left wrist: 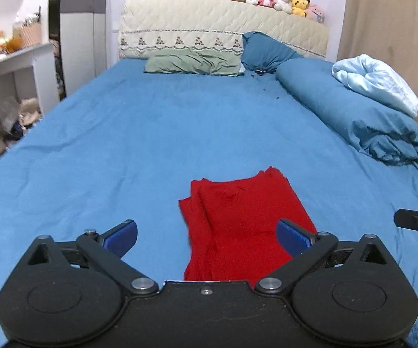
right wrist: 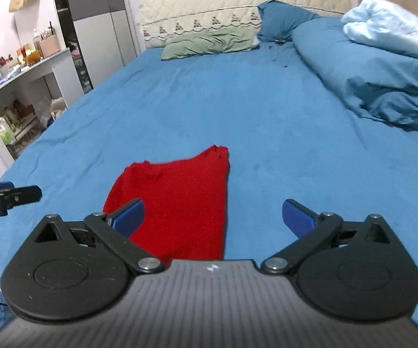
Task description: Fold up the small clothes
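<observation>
While both grippers hang above the near end of the bed, a folded red garment [left wrist: 243,217] lies flat on the blue bedsheet [left wrist: 151,133] below them, narrowed into a long strip with its layered edges stepped along one side and a neckline dip at the far end. The left gripper [left wrist: 207,236] has its jaws spread wide with nothing between the blue pads [left wrist: 122,233]; the garment shows through the gap but sits on the sheet, untouched. The right gripper [right wrist: 212,217] is likewise released, jaws fully apart, its left pad seen over the cloth's near corner and its right pad over bare sheet — no fabric is pinched. Each gripper's tip peeks into the other's view at the frame edge.

From the right wrist view the red garment [right wrist: 177,194] sits left of centre, clear of everything else on the bed. Far up the bed, a green pillow [left wrist: 193,63] lies against the quilted cream headboard [left wrist: 223,29], with a dark blue pillow [left wrist: 267,52] beside it. A rolled blue duvet [left wrist: 354,116] runs along the right side of the bed, a pale blue blanket [left wrist: 377,84] bundled on top of it. A row of plush toys [left wrist: 275,0] lines the top of the headboard. To the left of the bed stands a white desk [right wrist: 35,69] crowded with small items too small to tell apart.
</observation>
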Available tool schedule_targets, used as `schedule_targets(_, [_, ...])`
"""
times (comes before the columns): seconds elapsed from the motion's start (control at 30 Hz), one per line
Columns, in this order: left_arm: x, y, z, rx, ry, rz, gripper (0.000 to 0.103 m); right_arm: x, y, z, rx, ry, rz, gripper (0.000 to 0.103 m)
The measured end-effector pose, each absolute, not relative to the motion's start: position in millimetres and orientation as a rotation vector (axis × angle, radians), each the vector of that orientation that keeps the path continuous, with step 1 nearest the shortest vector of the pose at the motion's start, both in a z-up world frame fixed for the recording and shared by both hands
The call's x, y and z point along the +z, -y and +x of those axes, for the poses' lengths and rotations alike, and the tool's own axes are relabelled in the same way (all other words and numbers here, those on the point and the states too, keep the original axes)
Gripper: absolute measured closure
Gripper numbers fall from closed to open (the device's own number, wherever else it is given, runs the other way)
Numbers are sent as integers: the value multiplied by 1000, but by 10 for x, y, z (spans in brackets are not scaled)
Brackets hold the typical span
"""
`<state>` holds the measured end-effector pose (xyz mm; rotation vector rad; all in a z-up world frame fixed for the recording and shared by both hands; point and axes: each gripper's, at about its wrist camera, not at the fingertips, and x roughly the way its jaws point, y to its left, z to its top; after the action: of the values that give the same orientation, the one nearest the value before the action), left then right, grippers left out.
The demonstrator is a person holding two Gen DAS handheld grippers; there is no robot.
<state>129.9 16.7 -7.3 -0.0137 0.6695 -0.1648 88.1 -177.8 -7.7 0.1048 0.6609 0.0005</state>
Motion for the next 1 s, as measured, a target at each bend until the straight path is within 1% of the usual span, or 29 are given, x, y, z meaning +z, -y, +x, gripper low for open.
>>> schedule_targets(0.17, [-33,-131,867,-133,-668,20,0,45,1633,365,-50,-686,62,0])
schedule_targets(0.4, [-90,-111,453,-118,-675,34,0,-23,1523,-86,-81,-747,75,0])
schedule_targets(0.6, [-165,-63,319,-119,-699,73,0,-155,1472,-213,-111,-795,85,0])
schedule_targets(1.0, [-206,3,229,-102,-686,64,0,-187,1428,-246,-125,-795,41,0])
